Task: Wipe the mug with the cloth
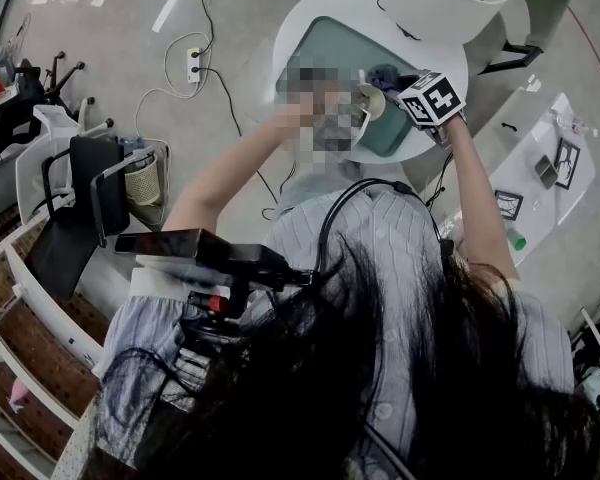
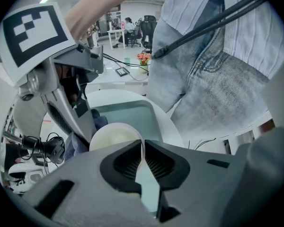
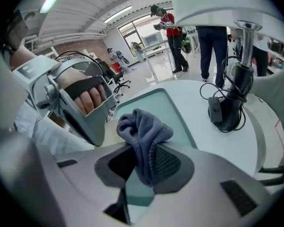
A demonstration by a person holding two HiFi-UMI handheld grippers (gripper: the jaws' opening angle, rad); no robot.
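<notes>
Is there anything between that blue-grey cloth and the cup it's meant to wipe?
Nothing visible does. The crumpled blue-grey cloth, clamped in the right gripper, sits right beside the cream mug, whose rim the left gripper pinches. Whether cloth and mug touch is unclear.

Cream mug point(image 2: 114, 135), greyish-blue cloth point(image 3: 143, 129), white table point(image 1: 298, 23) with a pale teal middle, black-and-white squares on the cube point(image 1: 432, 99), light pinstriped shirt point(image 1: 380, 238).

The person wears a pale striped short-sleeved shirt point(image 1: 390, 258) and what look like faded jeans point(image 2: 213, 93); a black cable point(image 1: 325, 230) runs down the chest. The left gripper point(image 2: 143, 151) and right gripper point(image 3: 141, 162) are grey, black-padded.
</notes>
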